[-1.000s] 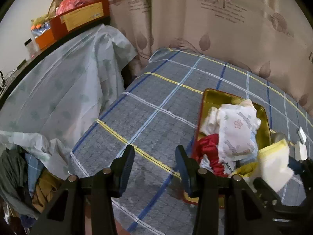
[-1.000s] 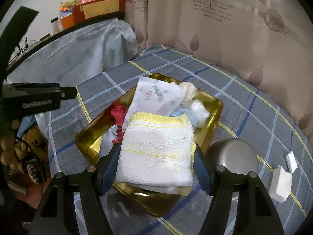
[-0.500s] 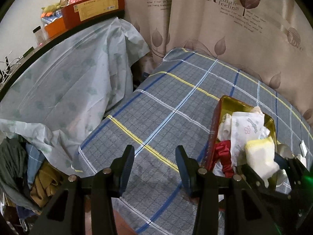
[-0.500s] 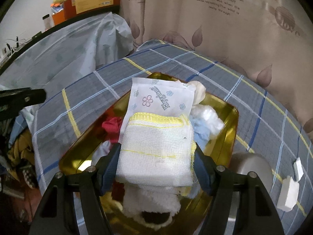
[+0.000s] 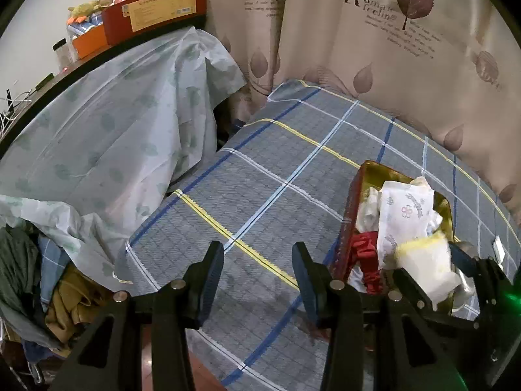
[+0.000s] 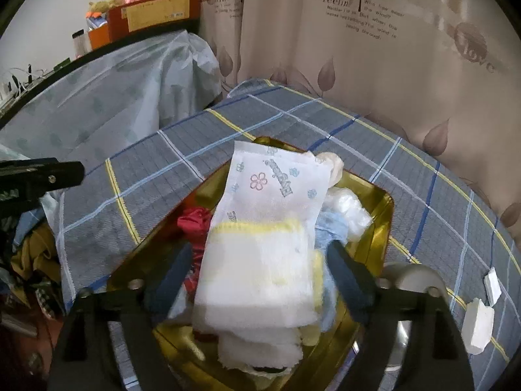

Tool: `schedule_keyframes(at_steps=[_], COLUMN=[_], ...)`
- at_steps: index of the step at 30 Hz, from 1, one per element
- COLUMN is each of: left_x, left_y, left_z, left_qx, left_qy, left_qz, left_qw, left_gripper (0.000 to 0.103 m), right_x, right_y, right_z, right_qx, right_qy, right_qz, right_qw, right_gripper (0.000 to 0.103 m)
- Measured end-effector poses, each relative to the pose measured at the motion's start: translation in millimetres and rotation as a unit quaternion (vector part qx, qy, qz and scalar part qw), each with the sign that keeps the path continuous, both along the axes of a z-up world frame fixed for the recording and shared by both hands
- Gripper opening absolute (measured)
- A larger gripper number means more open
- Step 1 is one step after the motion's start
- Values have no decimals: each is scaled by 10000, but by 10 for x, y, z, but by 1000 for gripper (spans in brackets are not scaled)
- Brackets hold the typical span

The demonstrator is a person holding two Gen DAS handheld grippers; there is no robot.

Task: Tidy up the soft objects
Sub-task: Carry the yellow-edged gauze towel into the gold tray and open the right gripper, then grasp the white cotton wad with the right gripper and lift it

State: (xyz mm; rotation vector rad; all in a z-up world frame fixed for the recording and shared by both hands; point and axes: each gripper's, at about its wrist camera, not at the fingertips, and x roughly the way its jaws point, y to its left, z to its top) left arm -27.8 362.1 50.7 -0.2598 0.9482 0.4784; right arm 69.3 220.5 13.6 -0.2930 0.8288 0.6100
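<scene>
Our right gripper (image 6: pixel 257 260) opening, pads clear of the folded white cloth (image 6: pixel 257 270) between them over the gold tray (image 6: pixel 377 228), our left gripper (image 5: pixel 257 267) half open, empty above the plaid cover (image 5: pixel 260 176)

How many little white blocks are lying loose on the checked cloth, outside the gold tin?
2. Both lie right of the gold tin: a larger white block nearest the camera, and a smaller white block just beyond it. Others may be hidden.

Left wrist view angled down over the blue-grey checked tablecloth (image 5: pixel 260 176), right wrist view close above the gold metal tray (image 6: pixel 384 221), tray (image 5: pixel 368 176) shared by both views
</scene>
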Motion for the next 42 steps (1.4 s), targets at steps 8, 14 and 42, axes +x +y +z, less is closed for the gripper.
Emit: schedule_keyframes(at_steps=[8, 14, 42], left_x=[13, 41, 96], left_y=[-95, -176, -544], left_z=[-18, -68, -211], left_qx=[-34, 0, 462], left_qy=[19, 92, 586], left_qz=[-76, -97, -412], left_qw=[10000, 9999, 9964], left_gripper=[44, 44, 44], right_x=[-188, -316, 1018], right_y=[-228, -674, -3610], right_z=[208, 304, -305], right_qx=[363, 671, 63], right_qy=[-38, 35, 416], right_qz=[35, -165, -2066], right_qw=[9993, 9976, 9775], right_gripper=[89, 89, 89])
